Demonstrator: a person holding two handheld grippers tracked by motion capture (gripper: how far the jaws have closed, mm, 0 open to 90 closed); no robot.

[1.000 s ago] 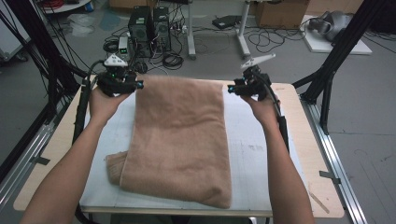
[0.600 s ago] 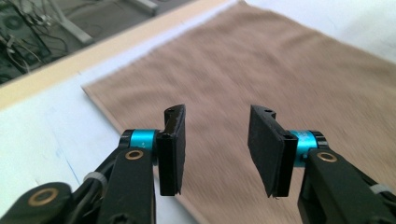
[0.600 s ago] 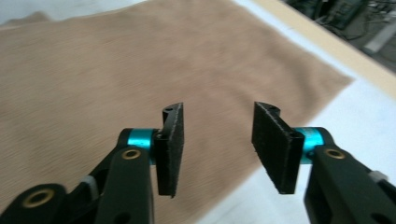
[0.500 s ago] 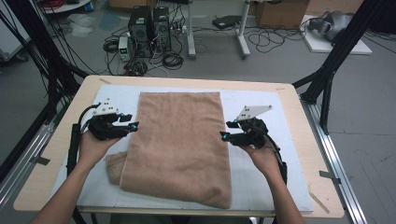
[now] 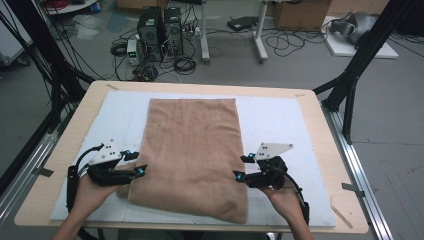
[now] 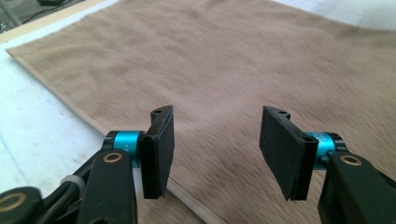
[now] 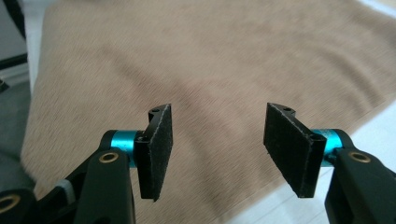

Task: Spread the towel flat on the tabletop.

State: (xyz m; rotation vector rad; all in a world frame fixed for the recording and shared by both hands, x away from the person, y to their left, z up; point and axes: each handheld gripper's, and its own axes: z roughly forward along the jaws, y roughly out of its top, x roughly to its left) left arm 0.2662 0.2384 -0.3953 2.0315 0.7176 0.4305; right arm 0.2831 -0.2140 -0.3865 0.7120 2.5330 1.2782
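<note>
From above, the brown towel [image 5: 192,155] lies folded mid-tabletop [image 5: 310,100], left tongs [image 5: 135,164] and right tongs [image 5: 242,168] flanking its near edges. Each gripper view shows jaws just opening, empty. Soft, limp cloth; pinch near corners.

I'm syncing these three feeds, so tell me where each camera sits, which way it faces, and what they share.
High view: above the person's side, looking forward and down on the table; forearms, left tongs and right tongs show.
Left gripper view: on the left tongs, looking along open jaws at the brown towel.
Right gripper view: on the right tongs, looking along open jaws across the towel.
Shared: all three show the towel on the white mat.
</note>
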